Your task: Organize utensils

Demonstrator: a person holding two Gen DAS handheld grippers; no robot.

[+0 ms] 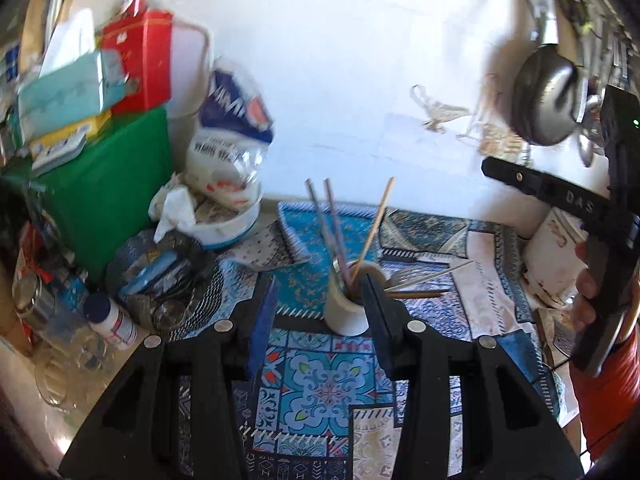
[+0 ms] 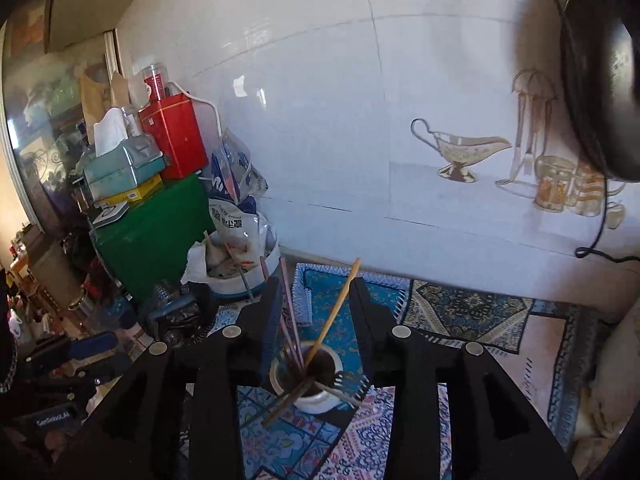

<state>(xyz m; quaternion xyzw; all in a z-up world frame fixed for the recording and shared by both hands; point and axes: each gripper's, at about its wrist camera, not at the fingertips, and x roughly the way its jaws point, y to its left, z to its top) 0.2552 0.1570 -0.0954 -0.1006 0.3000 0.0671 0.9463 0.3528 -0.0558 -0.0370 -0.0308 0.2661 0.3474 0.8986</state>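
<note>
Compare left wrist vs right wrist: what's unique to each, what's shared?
Left wrist only: the right claw at the right edge, the hand holding it, and a white bottle lying by the clutter.
Right wrist only: the gravy boat picture on the wall tile.
Both: white cup holding chopsticks, fork beside it, patterned cloth, green box.
</note>
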